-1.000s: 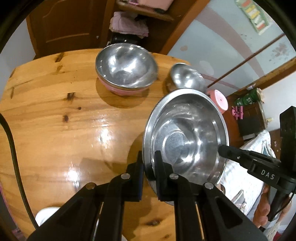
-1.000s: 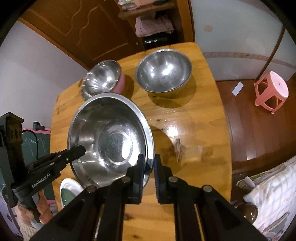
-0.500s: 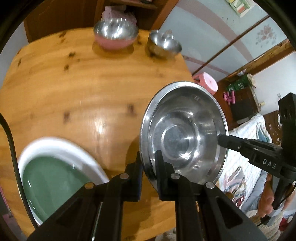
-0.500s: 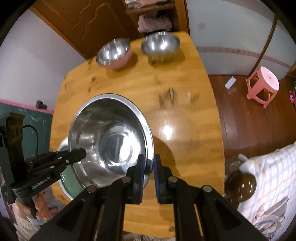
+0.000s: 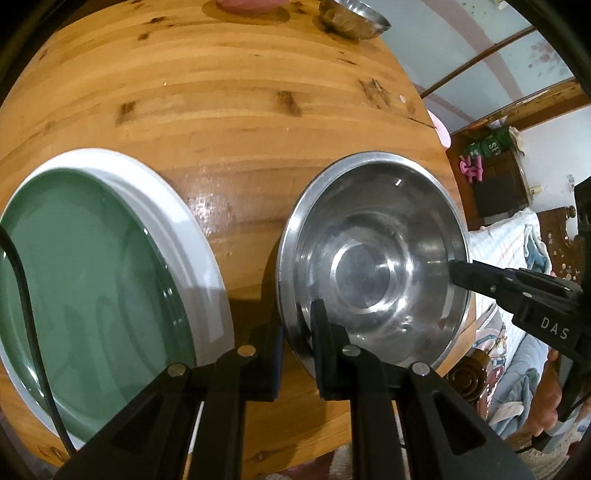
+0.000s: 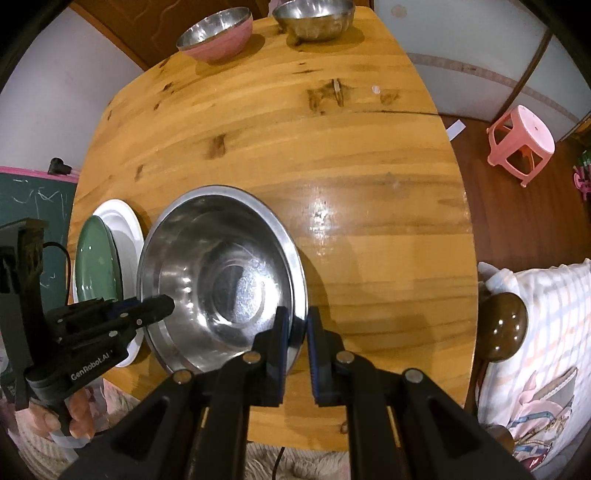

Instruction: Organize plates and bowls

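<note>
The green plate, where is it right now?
The green plate sits on a white plate at the wooden table's near edge, just left of the steel bowl both grippers hold.

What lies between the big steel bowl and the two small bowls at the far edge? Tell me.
Only bare tabletop. The right wrist view shows it between the big bowl, the pink bowl and the steel bowl.
</note>
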The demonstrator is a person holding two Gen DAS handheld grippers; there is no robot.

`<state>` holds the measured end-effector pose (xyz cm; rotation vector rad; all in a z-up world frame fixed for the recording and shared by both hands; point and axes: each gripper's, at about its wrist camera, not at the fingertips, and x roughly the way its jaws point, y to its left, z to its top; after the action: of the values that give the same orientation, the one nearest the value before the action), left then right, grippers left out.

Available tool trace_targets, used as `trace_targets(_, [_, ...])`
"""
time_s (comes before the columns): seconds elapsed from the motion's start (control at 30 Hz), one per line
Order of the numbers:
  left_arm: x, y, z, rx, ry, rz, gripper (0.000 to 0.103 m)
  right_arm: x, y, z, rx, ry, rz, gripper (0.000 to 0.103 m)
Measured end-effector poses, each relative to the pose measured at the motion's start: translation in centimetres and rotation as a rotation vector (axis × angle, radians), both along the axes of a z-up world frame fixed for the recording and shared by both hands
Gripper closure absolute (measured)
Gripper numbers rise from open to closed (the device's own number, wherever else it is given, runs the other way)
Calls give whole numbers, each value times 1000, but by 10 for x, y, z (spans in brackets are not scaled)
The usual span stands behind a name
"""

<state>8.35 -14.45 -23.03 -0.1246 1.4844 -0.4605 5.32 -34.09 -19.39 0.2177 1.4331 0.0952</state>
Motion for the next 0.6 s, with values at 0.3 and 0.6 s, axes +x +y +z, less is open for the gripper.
trace_targets(0.3, [-2,-12,5,36,-37,-27,91,-4,6,-7,-28,14,17,92])
trace_targets(0.6, [-9,-19,24,66,-145,-48,40,-10,7,-4,-55,-6,26,91])
